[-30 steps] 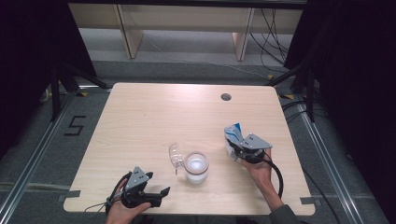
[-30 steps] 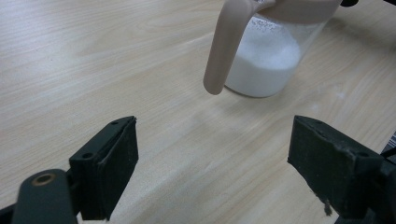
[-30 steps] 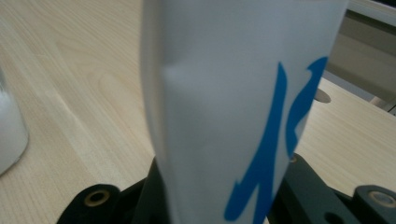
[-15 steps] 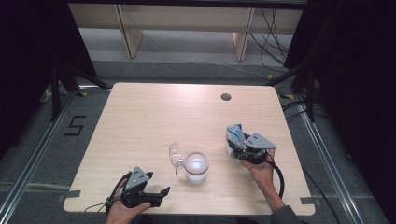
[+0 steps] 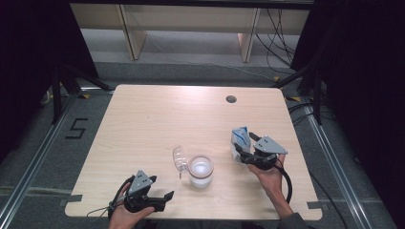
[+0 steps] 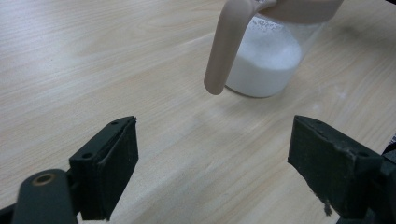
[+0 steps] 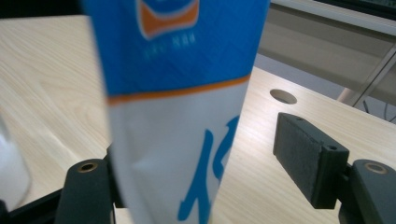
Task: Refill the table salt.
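Your right tool (image 5: 244,153) has just been opening; its jaws stand apart around the blue-and-white pouch (image 5: 240,141), which stands upright on the surface (image 5: 157,119). Your left tool (image 5: 160,199) gapes empty near the jar (image 5: 200,171) of white powder.

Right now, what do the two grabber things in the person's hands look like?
Each is a black hand-held tool with two blocky black jaws faced with flat dark pads. The left tool and the right tool each carry a grey three-cornered plate on top. A black cable trails from each back toward the person. Small round brass-coloured rivets sit at the jaw bases.
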